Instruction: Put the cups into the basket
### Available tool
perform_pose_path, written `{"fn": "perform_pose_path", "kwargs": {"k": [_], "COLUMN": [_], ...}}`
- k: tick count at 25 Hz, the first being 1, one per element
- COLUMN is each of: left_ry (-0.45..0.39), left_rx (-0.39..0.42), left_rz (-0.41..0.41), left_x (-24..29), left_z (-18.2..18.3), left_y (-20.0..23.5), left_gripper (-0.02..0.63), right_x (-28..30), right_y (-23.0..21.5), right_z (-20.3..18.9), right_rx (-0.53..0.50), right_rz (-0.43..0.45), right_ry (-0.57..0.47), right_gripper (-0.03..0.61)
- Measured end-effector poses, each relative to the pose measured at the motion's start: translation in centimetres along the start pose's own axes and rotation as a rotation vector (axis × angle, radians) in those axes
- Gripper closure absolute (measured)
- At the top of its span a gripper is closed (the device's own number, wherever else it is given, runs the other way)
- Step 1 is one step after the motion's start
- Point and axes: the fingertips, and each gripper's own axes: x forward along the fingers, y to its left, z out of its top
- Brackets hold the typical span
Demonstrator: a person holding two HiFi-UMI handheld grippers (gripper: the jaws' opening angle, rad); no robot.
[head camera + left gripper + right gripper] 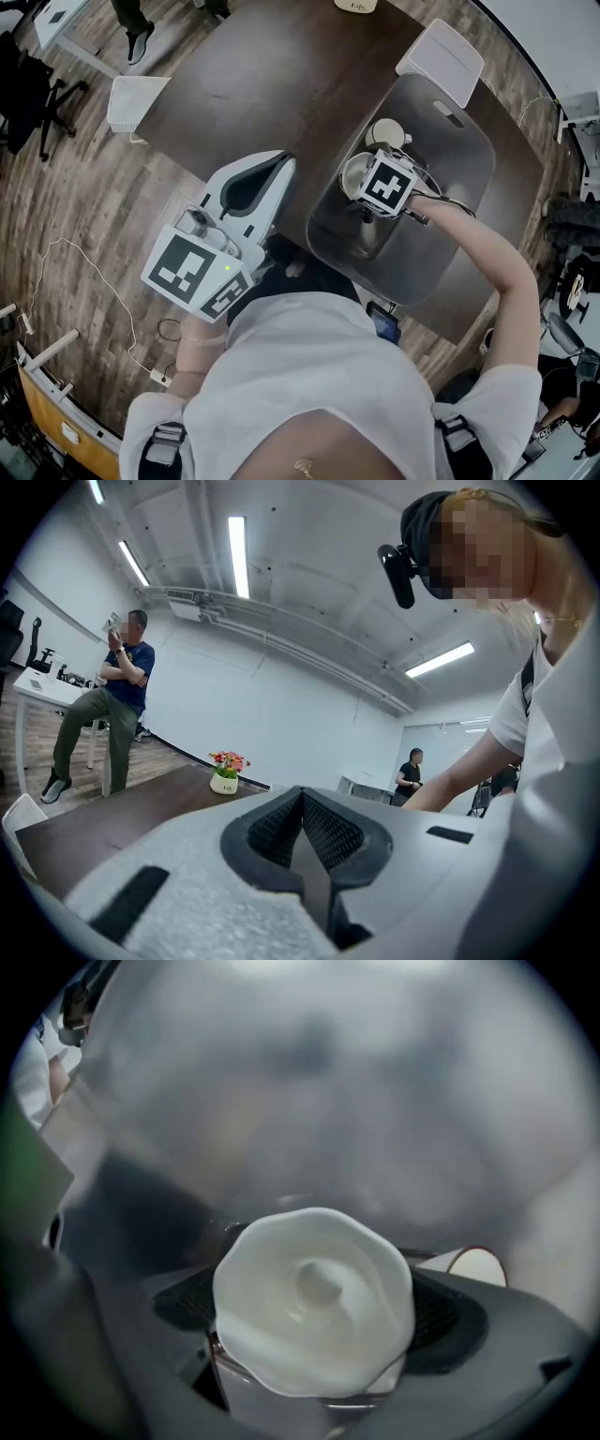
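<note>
The right gripper (pixel 373 184) is over the grey tray (pixel 469 178) on the worktop (pixel 244 84), its fingers pinching a white scalloped cup (pixel 314 1302) — a second cup (pixel 386 133) stands just beside. The left gripper (pixel 302 803) is held off the worktop's near edge, fingers pressed together on nothing. The white basket (pixel 136 101) sits by the worktop's left corner.

No text can be read. Beyond the left tongs (pixel 302 803), a small cream flower pot (pixel 223 783) on the dark tabletop (pixel 108 819) bears print too small to read.
</note>
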Motion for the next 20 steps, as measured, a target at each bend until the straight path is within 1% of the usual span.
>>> {"fn": "perform_pose_path", "kwargs": {"k": [3, 5, 7, 9, 12, 16, 20], "left_ry": [0.004, 0.007, 0.011, 0.014, 0.016, 0.02, 0.02], "left_rx": [-0.003, -0.006, -0.007, -0.009, -0.013, -0.014, -0.015], "left_rz": [0.0, -0.001, -0.007, -0.014, -0.024, -0.037, -0.038], "left_x": [-0.2, -0.4, -0.6, -0.5, -0.2, 0.2, 0.3], "left_z": [0.1, -0.1, -0.4, -0.6, -0.7, -1.1, -1.1], "left_y": [0.3, 0.2, -0.1, -0.3, -0.5, -0.8, -0.9], "left_gripper": [0.604, 0.604, 0.604, 0.604, 0.604, 0.604, 0.604], "right_x": [0.7, 1.1, 1.4, 1.5, 1.6, 1.9, 1.9], "right_y": [0.2, 0.5, 0.7, 0.6, 0.5, 0.5, 0.8], "right_z": [0.3, 1.0, 1.0, 0.6, 1.0, 1.9, 1.1], "right_rx": [-0.007, -0.02, -0.001, 0.022, 0.017, -0.009, 0.001], "right_rz": [-0.005, -0.018, -0.021, -0.017, -0.013, -0.024, -0.009], "right_ry": [-0.001, -0.031, -0.039, -0.022, -0.025, -0.062, -0.025], "right_gripper": [0.016, 0.015, 0.017, 0.017, 0.017, 0.015, 0.015]}}
